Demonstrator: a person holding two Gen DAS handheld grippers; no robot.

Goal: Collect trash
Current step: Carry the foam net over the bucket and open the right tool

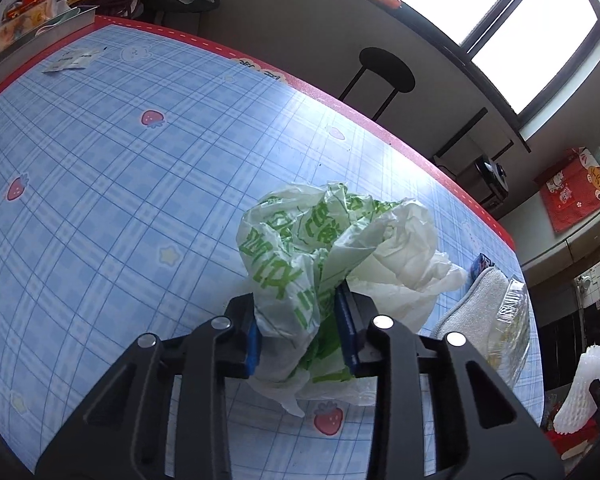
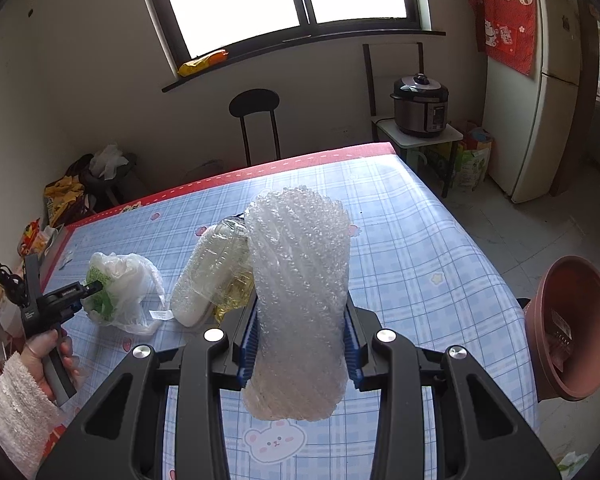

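Your left hand [image 2: 54, 354], in a fuzzy white sleeve [image 2: 14, 412], grips the handle of the left tongs [image 1: 298, 330] at the table's left edge. Those tongs are drawn in narrow, and their blue pads [image 1: 255, 338] press on both sides of a crumpled white bag [image 1: 300, 264] with green print. From the right wrist view the bag [image 2: 120, 288] sits on the table [image 1: 120, 168], bunched at the tong tips, with its loose white end spread toward the middle. The table wears a blue plaid cloth with strawberries and a red border.

Just right of the bag lies a white cloth [image 2: 192, 292], and a crushed clear plastic container [image 2: 230, 264] rests against it. In the left wrist view the same cloth [image 1: 476, 304] and container [image 1: 508, 332] lie near the table's right edge, close to the bag but apart from it.

Your right tongs [image 2: 300, 344] are also narrow, closed on a roll of bubble wrap [image 2: 298, 300]. The blue pads [image 2: 247, 344] squeeze its lower half from both sides. The roll stands upright between them, lifted above the table, and its top hides part of the container behind it.

Far right, past the table's edge, a brown plastic basin [image 2: 572, 320] is tipped with its mouth toward you. You cannot tell from here what props it.
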